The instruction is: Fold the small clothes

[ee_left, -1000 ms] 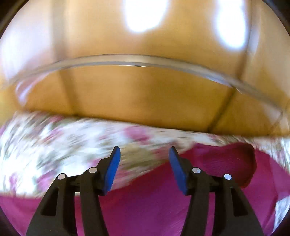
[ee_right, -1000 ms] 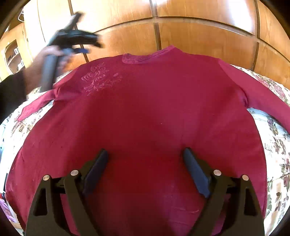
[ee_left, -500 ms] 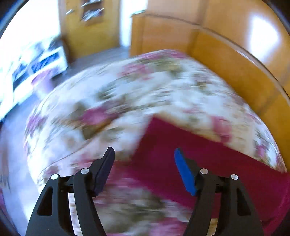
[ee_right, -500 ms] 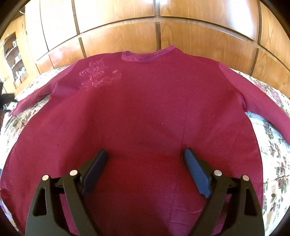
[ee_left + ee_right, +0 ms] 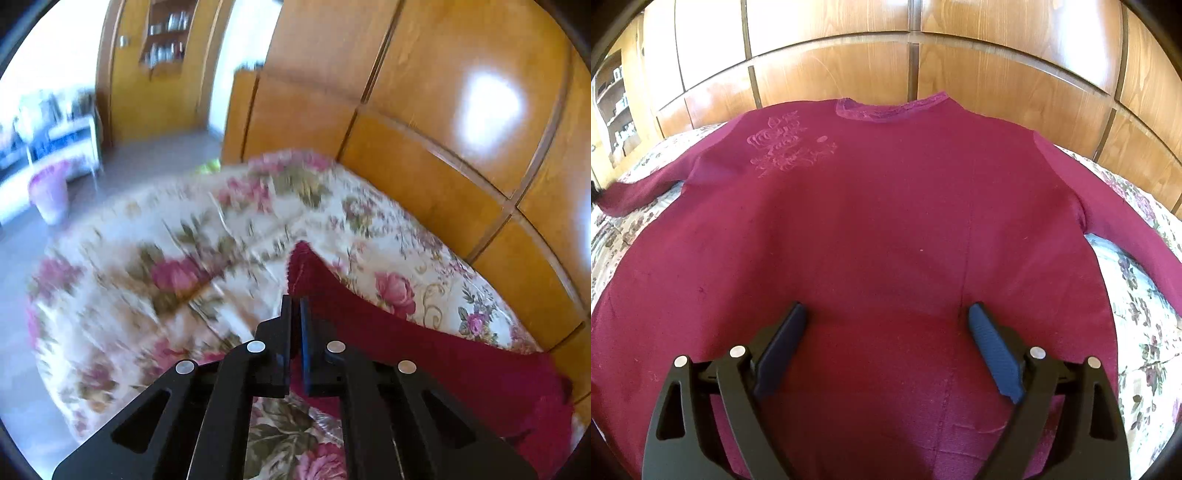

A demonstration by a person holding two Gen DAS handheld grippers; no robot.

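Maroon top (image 5: 886,221) with pink embroidery, cream rose-patterned bedspread (image 5: 184,258), orange-brown wood panels (image 5: 997,85)

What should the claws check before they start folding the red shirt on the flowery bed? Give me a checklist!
1. Shirt spread flat on the bedspread: ok.
2. Left claw shut on the sleeve end: ok.
3. Right claw open over the shirt's body, holding nothing: ok.
4. Other sleeve lying out to the side, not bunched: ok.
5. Enough cloth pinched in the left claw that it won't slip: cannot tell.
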